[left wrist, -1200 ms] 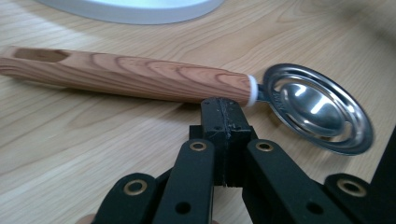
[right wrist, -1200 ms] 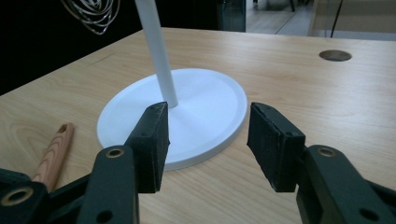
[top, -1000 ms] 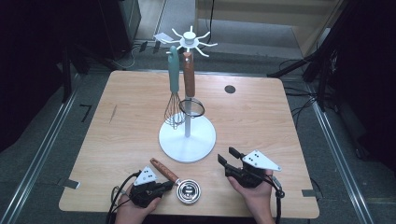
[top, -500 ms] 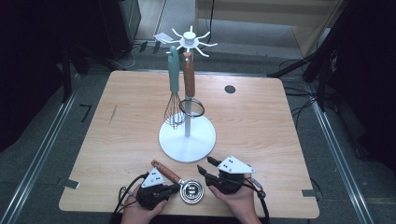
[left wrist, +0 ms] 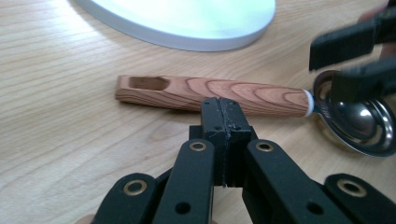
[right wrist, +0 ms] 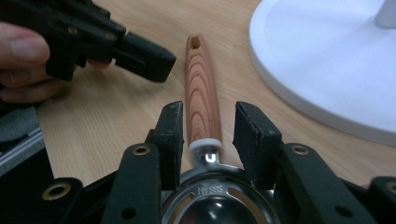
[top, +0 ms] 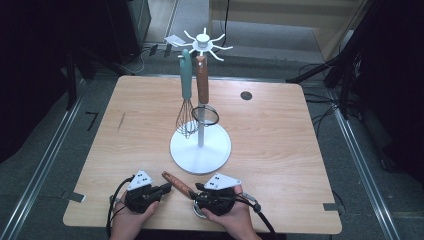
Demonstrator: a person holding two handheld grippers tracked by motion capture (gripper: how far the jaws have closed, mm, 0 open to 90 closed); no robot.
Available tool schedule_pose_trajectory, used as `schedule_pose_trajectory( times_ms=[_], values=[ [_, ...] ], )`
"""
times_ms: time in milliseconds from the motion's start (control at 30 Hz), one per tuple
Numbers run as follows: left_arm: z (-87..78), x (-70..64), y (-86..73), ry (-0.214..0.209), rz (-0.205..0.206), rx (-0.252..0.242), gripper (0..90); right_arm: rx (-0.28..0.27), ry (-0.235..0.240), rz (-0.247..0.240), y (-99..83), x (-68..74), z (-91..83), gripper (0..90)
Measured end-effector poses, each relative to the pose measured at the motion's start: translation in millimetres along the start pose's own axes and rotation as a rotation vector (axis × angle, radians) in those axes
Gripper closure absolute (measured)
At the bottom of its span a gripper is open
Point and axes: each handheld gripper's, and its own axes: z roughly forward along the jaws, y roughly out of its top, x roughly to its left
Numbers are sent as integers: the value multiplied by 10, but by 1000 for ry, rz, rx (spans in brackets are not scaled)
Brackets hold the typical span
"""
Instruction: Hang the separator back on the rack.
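Wood grain ran across the table [top: 280, 135], and near its front edge lay a utensil with a wooden handle [left wrist: 210, 93] and a shiny metal bowl [left wrist: 359, 119], flat on the surface, just in front of the white round base [top: 200, 150] of the hanging rack. From above, the handle [top: 176, 182] pointed back and to the left, its slotted end away from the metal head, which sat under the person's right hand [top: 227, 217].

The right gripper [right wrist: 210, 126] had its two black jaws spread apart, one on each side of the handle where the white collar [right wrist: 205, 143] joined wood to metal. The pads stood close to the wood, yet a thin gap showed on either side, so nothing was being pinched. The metal bowl [right wrist: 210, 200] lay right below the jaws in the right gripper view.

The left gripper [left wrist: 223, 116] had its jaws pressed flat together, with nothing between them. Its tip sat just beside the middle of the handle, on the near side; whether it touched the wood I could not tell. The left hand [top: 132, 217] rested at the table's front edge.

On the rack, a whisk with a teal handle [top: 186, 95] and a strainer with a brown handle [top: 202, 85] hung side by side from the white spoked top [top: 202, 42], well apart from both grippers.
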Motion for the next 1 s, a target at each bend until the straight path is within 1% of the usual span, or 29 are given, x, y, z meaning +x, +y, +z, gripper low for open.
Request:
schedule_pose_trajectory(
  times_ms=[100,167,200,233,300,367,467,700,767,900,1000],
  values=[
    [-9,24,2,10,-4,-4,900,27,-10,-11,-5,30,66,645],
    [-18,45,3,13,-8,-10,900,50,-26,-13,-10,43,103,662],
    [-23,50,4,15,-10,-8,900,64,-37,-25,-15,46,121,666],
    [-24,57,3,17,-12,-13,900,72,-36,-28,-20,50,130,676],
    [-28,68,3,20,-16,-15,900,86,-38,-45,-35,55,146,702],
    [-31,75,2,22,-16,-14,900,89,-43,-54,-41,56,144,706],
    [-33,82,3,24,-15,-19,900,93,-44,-68,-51,47,119,707],
    [-55,114,4,31,-26,-32,900,90,-54,-81,-108,-21,19,707],
    [-63,130,6,30,-24,-30,900,92,-52,-85,-127,-42,-17,707],
    [-75,156,5,35,-34,-37,900,92,-57,-78,-159,-95,-81,707],
    [-88,178,8,43,-40,-45,900,95,-57,-73,-173,-105,-108,707]
  ],
)
